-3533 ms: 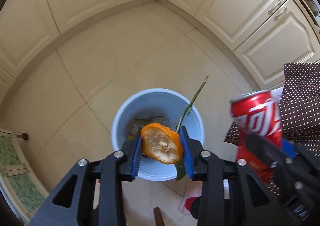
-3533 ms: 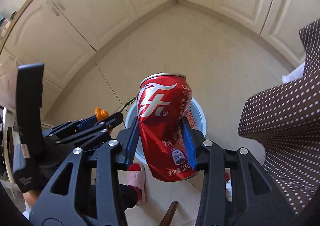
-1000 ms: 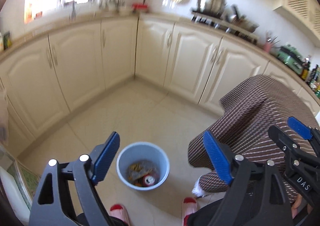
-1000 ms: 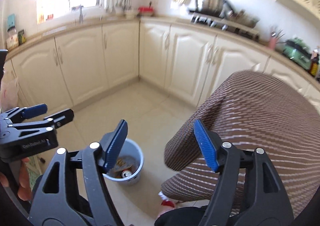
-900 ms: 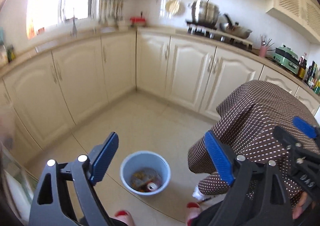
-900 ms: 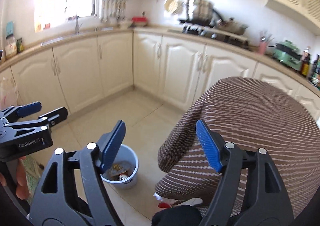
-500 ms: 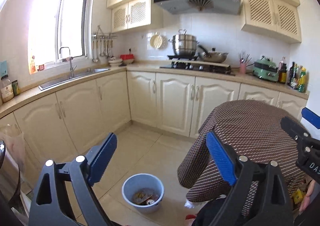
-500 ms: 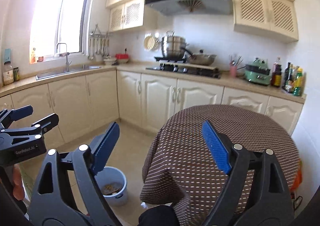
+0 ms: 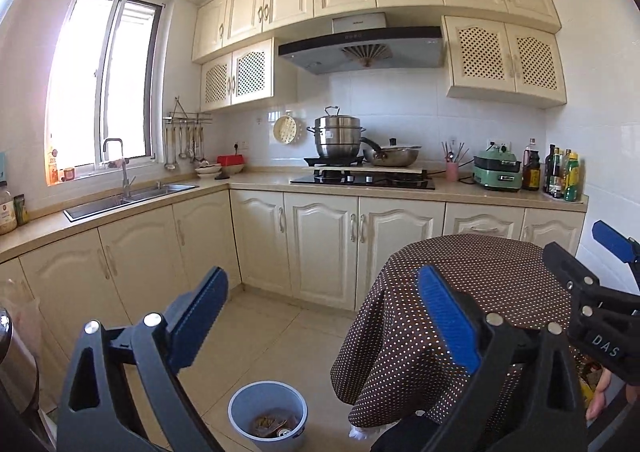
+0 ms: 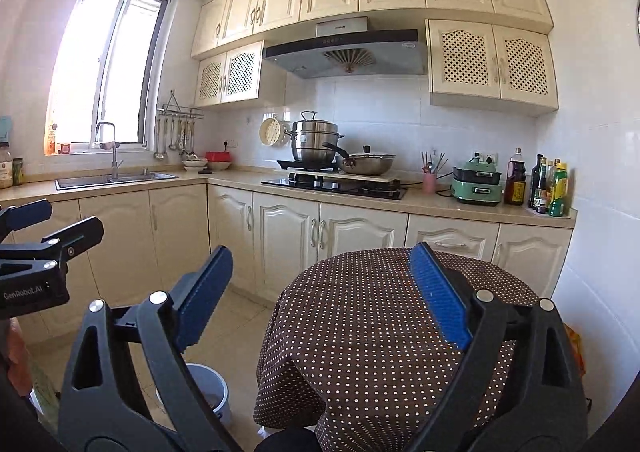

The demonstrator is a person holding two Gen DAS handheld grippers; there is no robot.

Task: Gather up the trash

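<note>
The blue bucket (image 9: 239,410) stands on the floor tiles low in the left wrist view, with a red can (image 9: 285,432) and scraps (image 9: 265,422) inside. My left gripper (image 9: 320,280) is high above it, pointing almost level; its jaws are opening and nothing is between them. The right wrist view shows only part of the bucket (image 10: 221,406), behind a finger. My right gripper (image 10: 320,256) hangs over the round table with a brown dotted cloth (image 10: 360,316); its jaws are opening too, with nothing between them. No trash shows on the cloth.
Cream cabinets (image 9: 320,248) run along the back and left, with a sink (image 9: 120,200), a hob with pots (image 9: 360,176) and bottles (image 9: 560,176) on the counter. A steel vessel (image 9: 10,356) is at the left edge. Something orange (image 10: 576,340) lies right of the table.
The orange peel and the red can left the grippers and lie in the bucket. Both grippers rose and tilted up from the floor to the kitchen wall, and their jaws spread wider.
</note>
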